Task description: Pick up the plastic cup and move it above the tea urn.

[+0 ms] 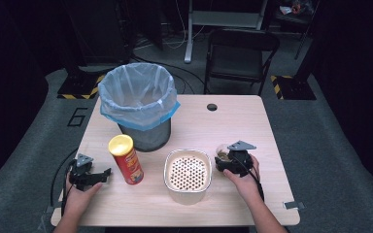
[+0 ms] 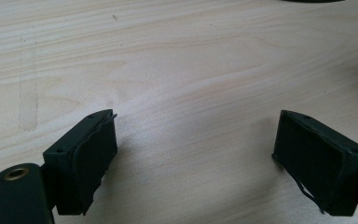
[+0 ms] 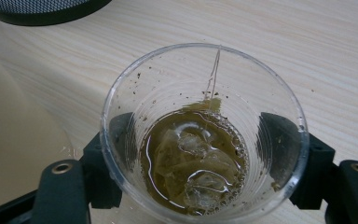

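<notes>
Clear plastic cup [image 3: 203, 133], thin-walled and easily crushed, holding tea dregs and a soggy teabag [image 3: 191, 158], sits on the counter [image 1: 233, 121] right of the strainer bowl [image 1: 187, 170], pinched mid-wall by the right gripper [image 1: 226, 158]; left gripper [image 2: 193, 158] jaws spread, empty.

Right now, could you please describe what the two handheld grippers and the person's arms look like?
The left gripper and right gripper are matte black blocky tools, each topped by a grey three-cornered plate and trailing a black cable. The left gripper view shows thick rectangular black pads with slightly frayed edges and a brass-coloured ringed hole in the frame. The forearms are bare: no sleeves or gloves are visible.
</notes>
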Demonstrator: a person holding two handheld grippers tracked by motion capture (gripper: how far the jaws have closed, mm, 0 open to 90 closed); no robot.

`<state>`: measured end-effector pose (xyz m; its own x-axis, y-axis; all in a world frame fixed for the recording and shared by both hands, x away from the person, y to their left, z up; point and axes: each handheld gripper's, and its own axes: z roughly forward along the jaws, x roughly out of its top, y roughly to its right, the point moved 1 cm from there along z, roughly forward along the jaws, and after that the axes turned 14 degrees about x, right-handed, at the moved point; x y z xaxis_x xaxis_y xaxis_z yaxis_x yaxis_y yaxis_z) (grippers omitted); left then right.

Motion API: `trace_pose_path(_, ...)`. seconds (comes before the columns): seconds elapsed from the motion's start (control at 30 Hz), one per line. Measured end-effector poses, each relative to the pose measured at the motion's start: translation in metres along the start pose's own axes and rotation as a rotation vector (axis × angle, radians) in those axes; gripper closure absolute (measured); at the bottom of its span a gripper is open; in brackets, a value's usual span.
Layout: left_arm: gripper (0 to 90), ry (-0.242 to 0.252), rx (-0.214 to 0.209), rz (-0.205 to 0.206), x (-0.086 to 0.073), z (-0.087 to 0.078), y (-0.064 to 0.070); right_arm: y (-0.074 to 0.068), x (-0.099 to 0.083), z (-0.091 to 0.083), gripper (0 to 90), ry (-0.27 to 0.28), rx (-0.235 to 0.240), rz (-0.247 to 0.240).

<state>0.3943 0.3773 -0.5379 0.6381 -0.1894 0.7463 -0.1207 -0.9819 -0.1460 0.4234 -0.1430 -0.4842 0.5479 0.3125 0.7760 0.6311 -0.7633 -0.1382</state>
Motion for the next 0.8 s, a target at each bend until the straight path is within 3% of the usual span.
trace_pose_path(0.07, 12.8, 0.0, 0.0, 0.001, 0.0, 0.0, 0.0, -0.001, -0.001, 0.0, 30.4, 0.008, 0.009, 0.007)
trace_pose_path(0.33, 12.8, 0.0, 0.0, 0.0, 0.0, 0.0, 0.0, -0.002, -0.004, 0.001, 33.5, 0.028, 0.032, -0.04)
trace_pose_path(0.53, 12.8, 0.0, 0.0, 0.0, 0.0, 0.0, 0.0, -0.002, -0.004, 0.001, 34.9, 0.029, 0.038, -0.041)
trace_pose_path(0.8, 12.8, 0.001, -0.001, -0.001, 0.0, 0.0, 0.0, 0.002, 0.01, -0.003, 35.9, 0.003, 0.054, -0.08)
